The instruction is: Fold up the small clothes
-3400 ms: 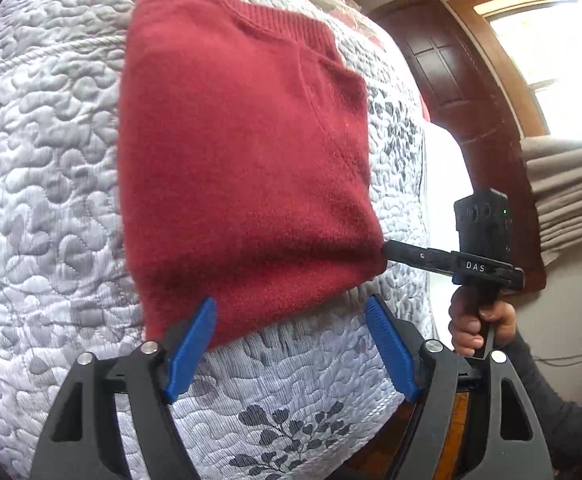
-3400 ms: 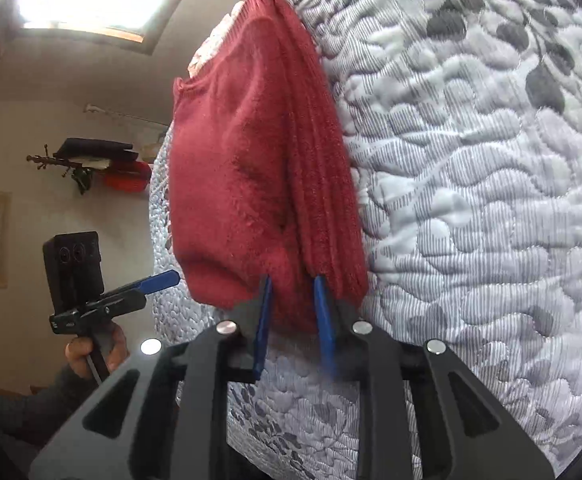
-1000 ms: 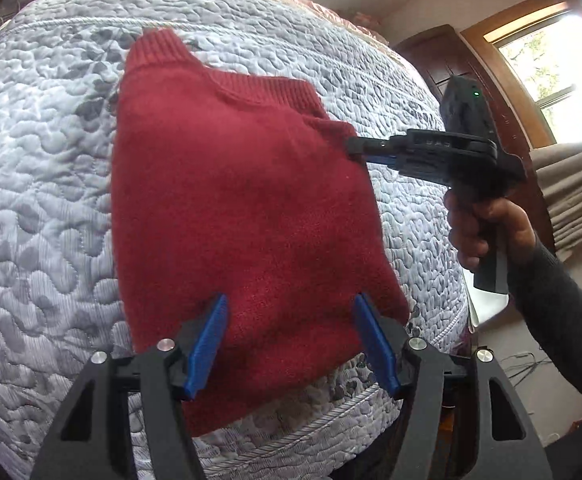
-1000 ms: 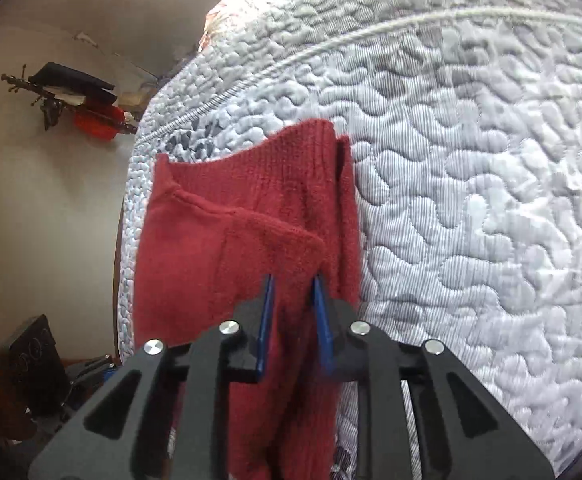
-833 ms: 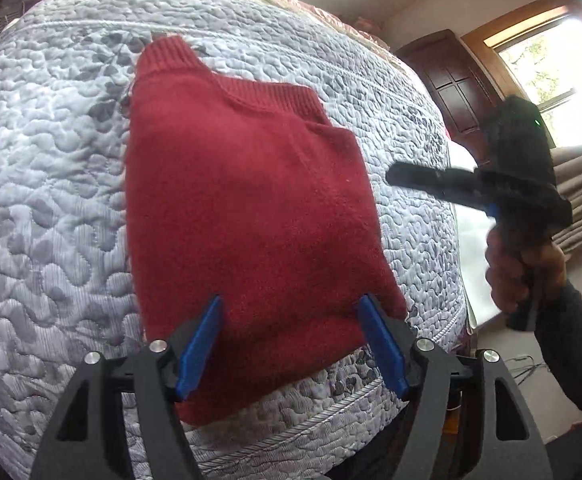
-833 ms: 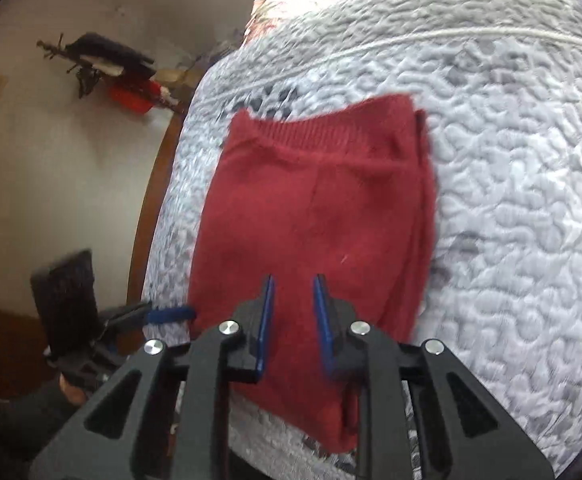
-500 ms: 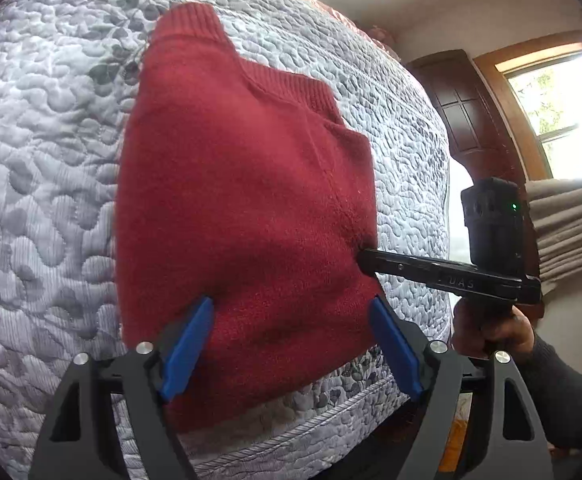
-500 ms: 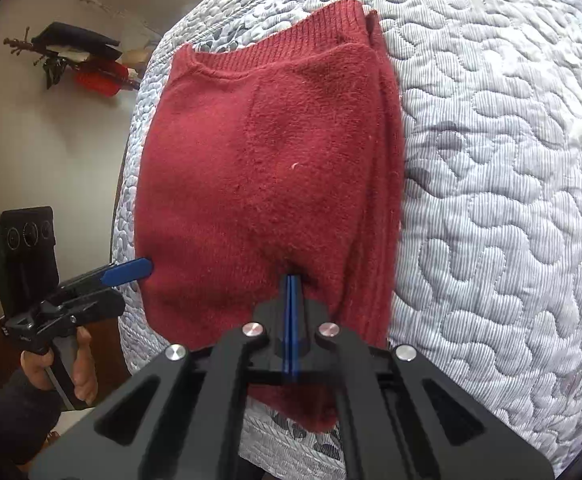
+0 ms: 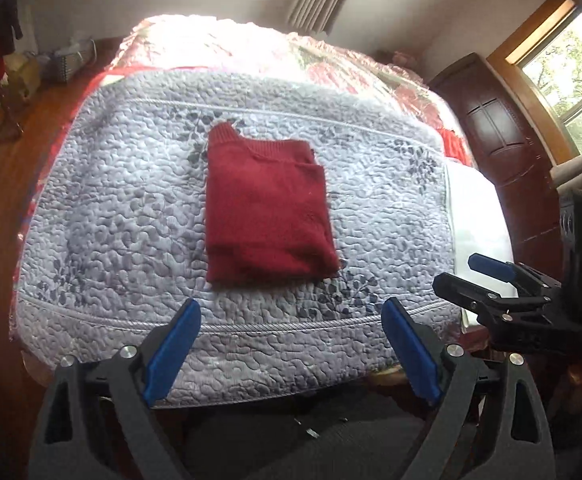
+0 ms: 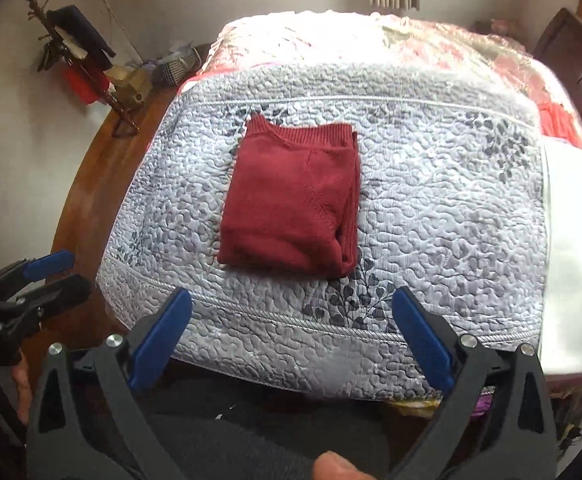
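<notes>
Left wrist view shows the red sweater [image 9: 267, 208] folded square on the quilted bedspread [image 9: 387, 208], both left tongs [image 9: 291, 354] and right tongs [image 10: 289, 346] spread wide, empty, well clear. Folding looks finished; next likely another garment.

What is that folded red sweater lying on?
The red sweater lies flat on a grey quilt with leaf patterns. The quilt directly beneath it is covered, so anything there cannot be seen.
</notes>
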A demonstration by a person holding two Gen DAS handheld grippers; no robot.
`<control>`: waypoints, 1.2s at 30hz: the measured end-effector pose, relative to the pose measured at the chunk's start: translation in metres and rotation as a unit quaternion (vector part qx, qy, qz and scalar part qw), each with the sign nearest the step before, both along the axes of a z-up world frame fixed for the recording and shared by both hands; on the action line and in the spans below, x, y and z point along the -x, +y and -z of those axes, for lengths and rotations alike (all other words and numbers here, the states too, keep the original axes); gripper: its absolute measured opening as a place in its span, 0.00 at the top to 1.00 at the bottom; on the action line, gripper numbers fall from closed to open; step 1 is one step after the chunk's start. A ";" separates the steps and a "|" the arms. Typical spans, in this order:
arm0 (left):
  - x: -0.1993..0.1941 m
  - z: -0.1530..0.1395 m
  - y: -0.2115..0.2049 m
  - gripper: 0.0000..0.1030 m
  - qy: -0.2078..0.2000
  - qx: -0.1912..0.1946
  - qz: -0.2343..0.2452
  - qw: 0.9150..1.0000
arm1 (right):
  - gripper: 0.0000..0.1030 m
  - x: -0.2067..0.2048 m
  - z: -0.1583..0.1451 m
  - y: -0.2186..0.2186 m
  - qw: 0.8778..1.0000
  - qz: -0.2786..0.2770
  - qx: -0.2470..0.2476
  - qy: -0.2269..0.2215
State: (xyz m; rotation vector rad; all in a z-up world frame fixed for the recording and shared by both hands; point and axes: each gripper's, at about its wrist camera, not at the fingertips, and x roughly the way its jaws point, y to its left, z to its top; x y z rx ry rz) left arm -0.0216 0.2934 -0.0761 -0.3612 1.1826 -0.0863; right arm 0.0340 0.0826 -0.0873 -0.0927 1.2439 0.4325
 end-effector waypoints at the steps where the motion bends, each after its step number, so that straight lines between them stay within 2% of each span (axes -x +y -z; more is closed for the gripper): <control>1: 0.011 -0.016 -0.004 0.11 -0.013 -0.008 0.000 1.000 | 0.03 0.008 -0.014 0.000 1.000 0.001 0.003 -0.013; 3: 0.027 -0.039 -0.007 0.11 -0.032 -0.023 -0.004 0.999 | 0.03 0.020 -0.038 0.005 0.999 0.005 0.014 -0.036; 5: 0.035 -0.052 -0.008 0.11 -0.036 -0.043 -0.007 0.998 | 0.03 0.031 -0.056 0.008 0.998 0.005 0.028 -0.057; 9: 0.044 -0.063 -0.003 0.11 -0.049 -0.032 -0.022 0.998 | 0.03 0.047 -0.091 0.006 0.994 0.015 0.036 -0.102; 12: 0.046 -0.069 -0.005 0.11 -0.058 -0.031 -0.021 0.998 | 0.03 0.053 -0.101 0.006 0.993 0.019 0.035 -0.115; 16: 0.052 -0.076 -0.009 0.11 -0.070 -0.036 -0.015 0.997 | 0.03 0.056 -0.104 0.004 0.993 0.025 0.036 -0.114; 36: 0.051 -0.072 -0.018 0.11 -0.061 -0.036 -0.010 0.997 | 0.03 0.061 -0.101 -0.004 0.992 0.030 0.039 -0.115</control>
